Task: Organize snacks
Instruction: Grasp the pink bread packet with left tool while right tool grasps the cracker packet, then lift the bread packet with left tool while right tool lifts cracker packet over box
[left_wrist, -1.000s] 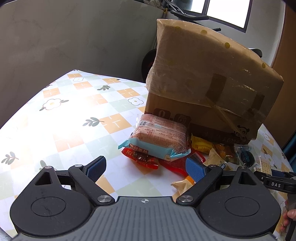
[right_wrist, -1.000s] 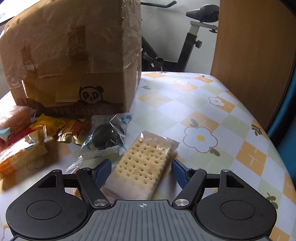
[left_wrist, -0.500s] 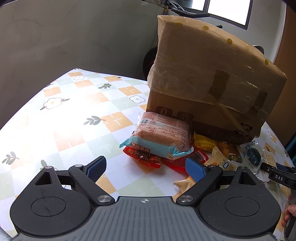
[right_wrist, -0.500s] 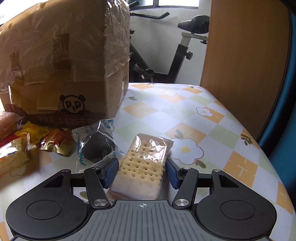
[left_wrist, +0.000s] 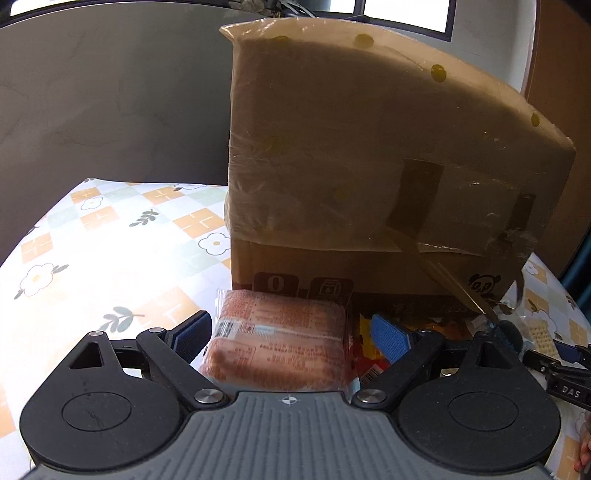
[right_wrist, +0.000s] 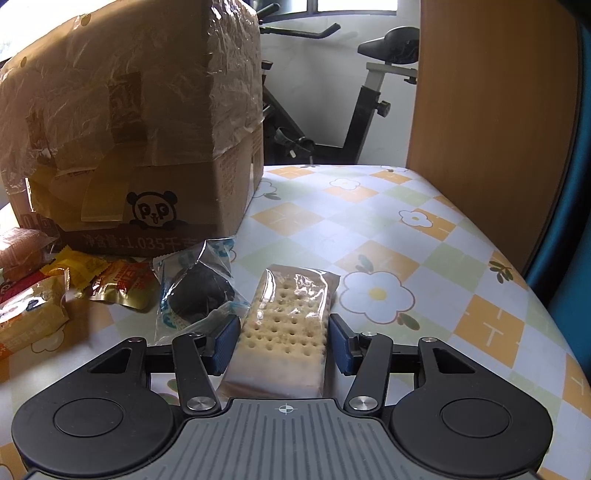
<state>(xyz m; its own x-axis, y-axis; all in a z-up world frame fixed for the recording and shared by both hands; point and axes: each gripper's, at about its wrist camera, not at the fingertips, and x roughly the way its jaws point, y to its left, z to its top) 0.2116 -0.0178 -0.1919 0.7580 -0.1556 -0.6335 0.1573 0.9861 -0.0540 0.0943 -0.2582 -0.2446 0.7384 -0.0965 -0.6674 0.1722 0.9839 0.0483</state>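
My right gripper (right_wrist: 282, 341) is shut on a clear-wrapped cracker packet (right_wrist: 286, 332), its blue pads against both long sides. A wrapped dark cookie (right_wrist: 201, 295) lies just left of it, with yellow and red snack packets (right_wrist: 88, 273) further left. My left gripper (left_wrist: 291, 332) is open, its blue pads on either side of a pink-orange wrapped cake packet (left_wrist: 280, 345) without pressing it. That packet lies against a large taped cardboard box (left_wrist: 369, 177), which also shows in the right wrist view (right_wrist: 129, 129).
The table (right_wrist: 424, 258) has a flower-patterned checked cloth. A wooden panel (right_wrist: 491, 110) stands at its right edge, with an exercise bike (right_wrist: 369, 96) behind. A grey wall (left_wrist: 110, 103) stands behind the table on the left. The right gripper shows at the left wrist view's right edge (left_wrist: 561, 373).
My left gripper moved forward until the cake packet sits between its open fingers. My right gripper closed from open onto the cracker packet.
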